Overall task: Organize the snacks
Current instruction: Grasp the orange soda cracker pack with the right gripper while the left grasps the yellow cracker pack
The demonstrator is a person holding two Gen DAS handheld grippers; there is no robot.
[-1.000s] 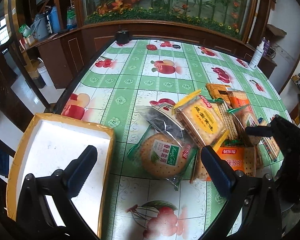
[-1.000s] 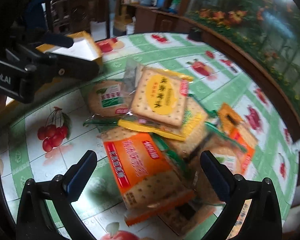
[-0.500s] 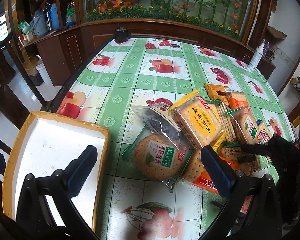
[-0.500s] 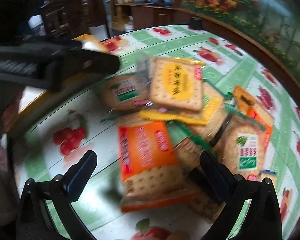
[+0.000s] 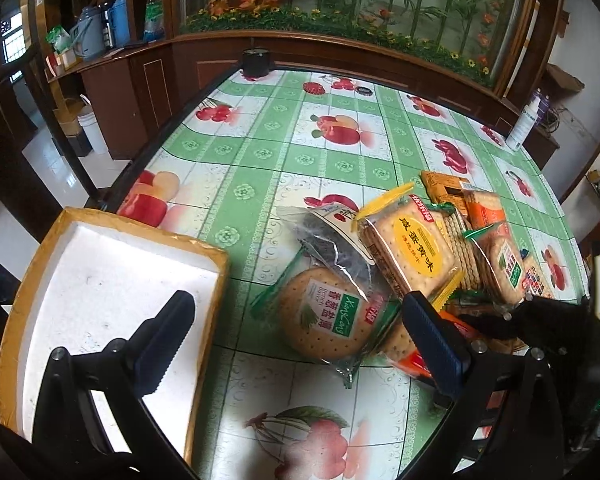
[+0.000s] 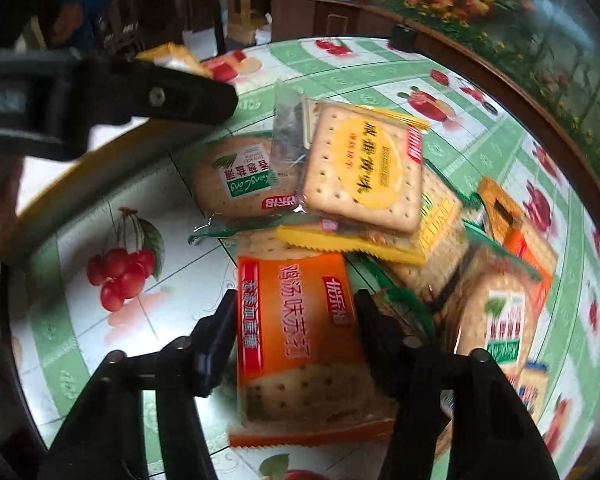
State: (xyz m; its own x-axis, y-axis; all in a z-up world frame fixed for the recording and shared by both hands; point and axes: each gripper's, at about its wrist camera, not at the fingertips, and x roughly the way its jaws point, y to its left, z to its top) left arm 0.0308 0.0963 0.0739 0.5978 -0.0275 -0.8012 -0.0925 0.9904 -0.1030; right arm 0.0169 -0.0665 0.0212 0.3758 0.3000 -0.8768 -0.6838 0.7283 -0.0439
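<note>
The right gripper (image 6: 294, 326) has just been closing, and its pads now press both long sides of the orange cracker packet (image 6: 300, 344), the nearest packet of the snack pile on the fruit-print tablecloth (image 5: 260, 152). Just beyond that packet lies the yellow square cracker packet (image 6: 364, 168), with the round biscuit packet (image 6: 240, 178) touching it on the left. The left gripper (image 5: 296, 316) stands wide with nothing between its fingers, left of the orange packet, one finger above the white foam tray (image 5: 100, 280), the other at the pile's near edge.
</note>
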